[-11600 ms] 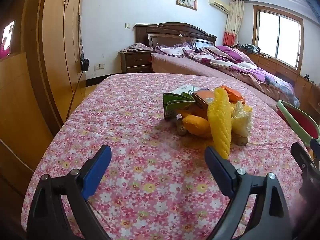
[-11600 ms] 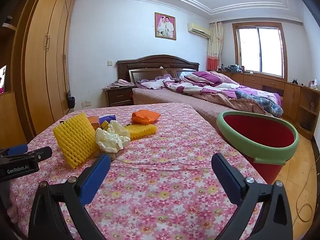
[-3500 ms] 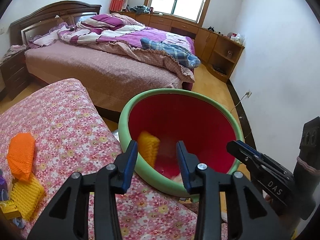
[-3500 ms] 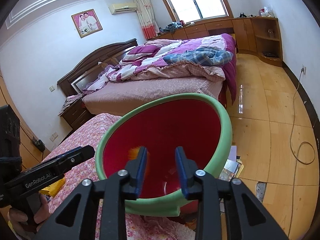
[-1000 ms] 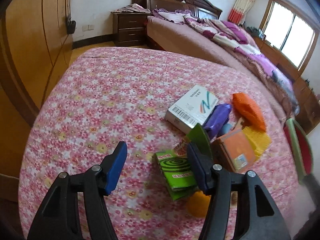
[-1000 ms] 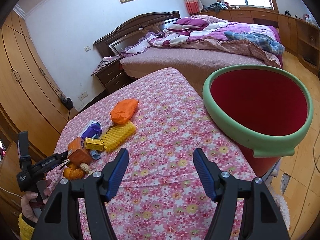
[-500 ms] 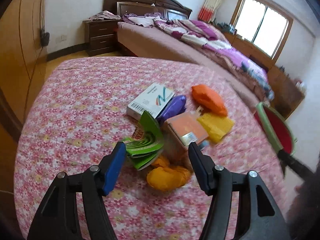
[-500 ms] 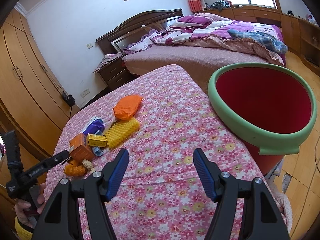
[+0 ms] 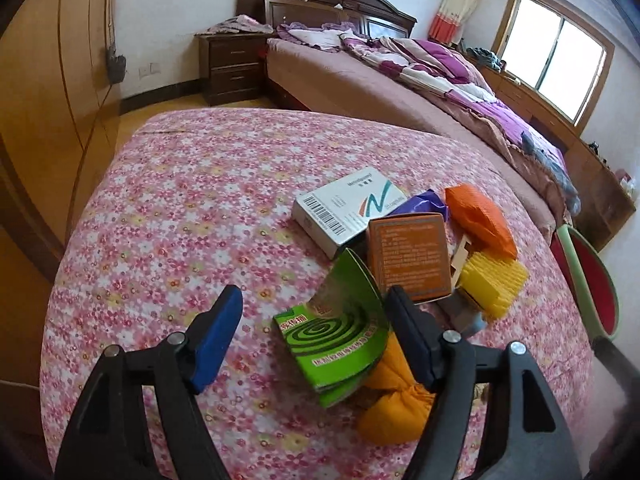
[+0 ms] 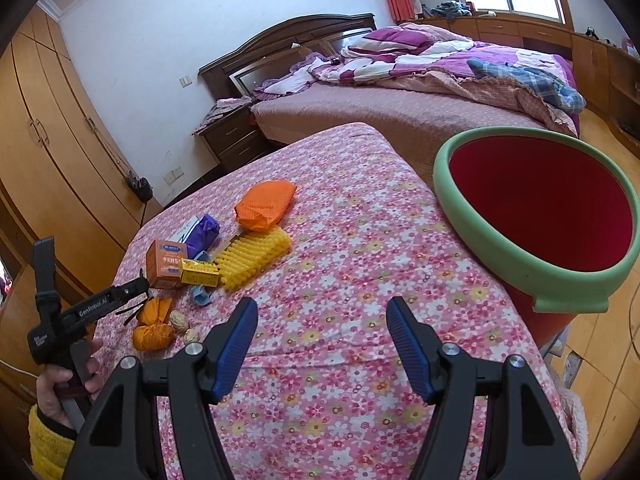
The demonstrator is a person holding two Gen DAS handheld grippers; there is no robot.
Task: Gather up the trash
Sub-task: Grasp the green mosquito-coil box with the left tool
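On the flowered cloth [image 9: 168, 208] lies a litter of glossy cartons, ribbed yellow foam [image 9: 494, 284] and an orange net pouch [image 9: 480, 222]. The left gripper [image 9: 314, 330], jaws just widened, straddles the green box [image 9: 336, 336] without pinching. The right gripper [image 10: 322, 338] gapes empty. The green-rimmed red bucket [image 10: 452, 200] beside the table shows nothing inside, unlike seconds ago.

surface cloth [image 9: 192, 208]: showing pink with small white and yellow flowers
coil box [image 9: 332, 332]: showing green, dark spiral print
carton [image 9: 408, 256]: showing orange
foam net [image 9: 494, 280]: showing yellow
bucket [image 10: 480, 216]: showing red inside, green rim
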